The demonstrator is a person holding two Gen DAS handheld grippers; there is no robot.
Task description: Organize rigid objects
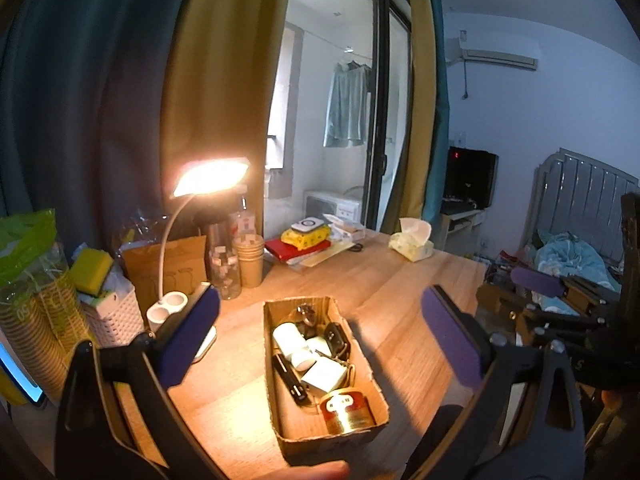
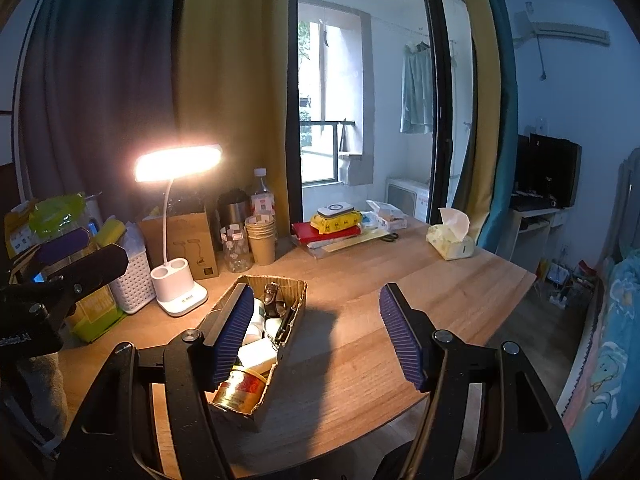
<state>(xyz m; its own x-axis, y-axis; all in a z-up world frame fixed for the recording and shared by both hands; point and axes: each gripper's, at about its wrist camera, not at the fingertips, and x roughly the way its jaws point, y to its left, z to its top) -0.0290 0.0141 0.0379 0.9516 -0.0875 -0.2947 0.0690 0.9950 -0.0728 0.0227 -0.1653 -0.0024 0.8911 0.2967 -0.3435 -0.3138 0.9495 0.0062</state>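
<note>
Both tools hang with jaws apart and nothing held, the left tool (image 1: 320, 340) spread widest and the right tool (image 2: 320, 336) narrower. Below them on the worktop (image 1: 400, 292), the cardboard box (image 1: 292, 444) gathers a tin (image 1: 347, 410), white pieces and dark items, apparently for tidying; the dark items are hard to identify.

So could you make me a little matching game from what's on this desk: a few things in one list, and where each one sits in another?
Things:
1. gold tin
2. tissue pack
3. desk lamp
4. paper cups

Places:
A. far right part of the table, on its own
B. near end of the cardboard box
C. stacked beside the clear bottles at the back
D. left of the box, switched on, on a white base

Pairs: 1-B, 2-A, 3-D, 4-C
</note>
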